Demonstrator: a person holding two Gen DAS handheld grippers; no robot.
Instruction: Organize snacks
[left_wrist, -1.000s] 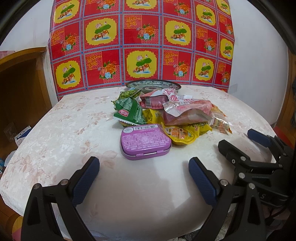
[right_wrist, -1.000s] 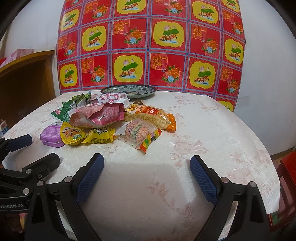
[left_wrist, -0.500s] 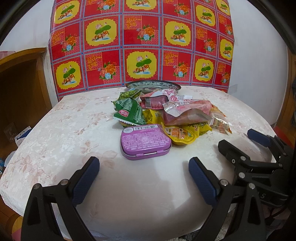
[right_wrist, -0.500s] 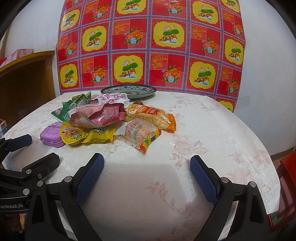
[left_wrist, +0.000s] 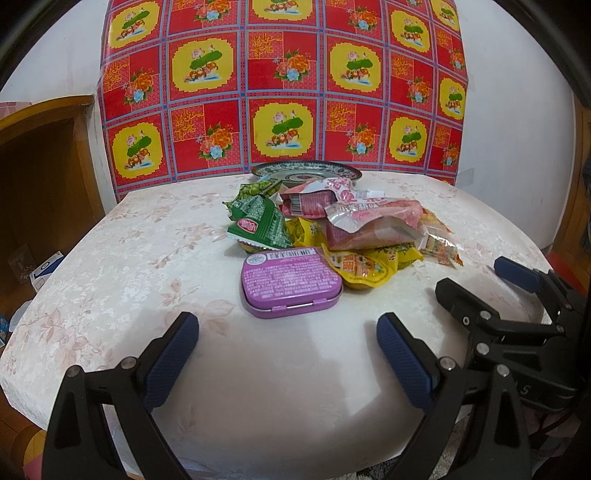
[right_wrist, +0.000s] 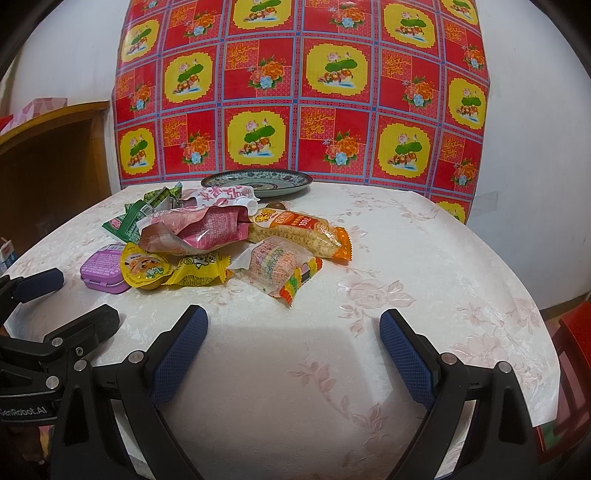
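A heap of snacks lies mid-table in front of a patterned plate (left_wrist: 306, 172) (right_wrist: 258, 181). Nearest the left gripper (left_wrist: 287, 334) is a purple tin (left_wrist: 290, 281) (right_wrist: 100, 272), with a green packet (left_wrist: 260, 225), a pink bag (left_wrist: 373, 225) (right_wrist: 195, 230) and a yellow jelly cup (left_wrist: 364, 267) (right_wrist: 144, 272) behind it. An orange noodle packet (right_wrist: 301, 230) and a clear rice-cake packet (right_wrist: 277, 266) lie closest to the right gripper (right_wrist: 293, 332). Both grippers hover open and empty over the near table edge, a short way from the heap.
The round table (left_wrist: 129, 266) has a pale floral cloth. A red and yellow patterned cloth (left_wrist: 280, 85) hangs on the wall behind. A wooden cabinet (left_wrist: 40, 166) stands at the left. A red chair (right_wrist: 576, 332) sits at the right edge.
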